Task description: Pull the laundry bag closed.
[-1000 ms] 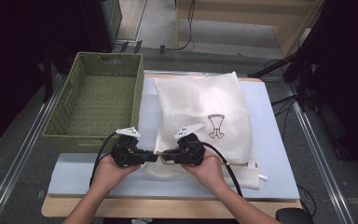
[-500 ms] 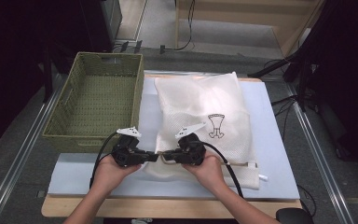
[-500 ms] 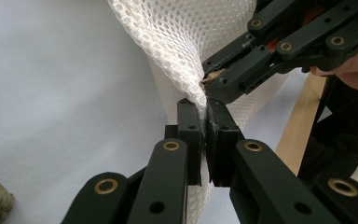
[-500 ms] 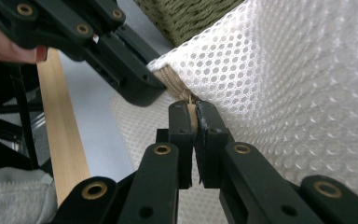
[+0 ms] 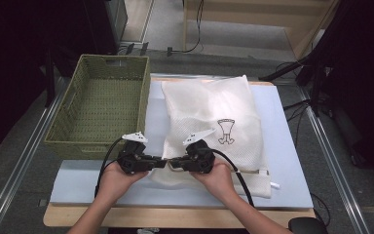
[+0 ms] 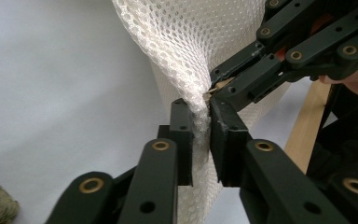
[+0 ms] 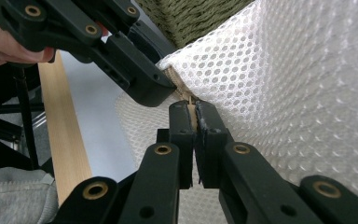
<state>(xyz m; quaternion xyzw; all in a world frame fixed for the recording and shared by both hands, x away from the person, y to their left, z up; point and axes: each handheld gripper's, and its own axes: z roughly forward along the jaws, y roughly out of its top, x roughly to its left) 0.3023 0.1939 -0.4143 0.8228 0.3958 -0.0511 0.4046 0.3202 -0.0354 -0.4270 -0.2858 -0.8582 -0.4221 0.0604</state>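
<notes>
While two grippers pinch one mesh bag [image 5: 209, 112], one basket [image 5: 102, 105] beside.

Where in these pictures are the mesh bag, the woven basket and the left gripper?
mesh bag [image 5: 209, 105]: high view, middle of its white netting.
woven basket [image 5: 62, 127]: high view, its left wall.
left gripper [image 6: 200, 122]: left gripper view, between its jaw tips.

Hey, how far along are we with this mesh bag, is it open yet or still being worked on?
Done: both grips are set. The left hand-held gripper pinches the mesh bag at its near corner; the right hand-held gripper clamps a tan piece at the same corner, perhaps the zipper pull. Left: the bag lies flat on the table, apparently unopened, beside the basket.
</notes>
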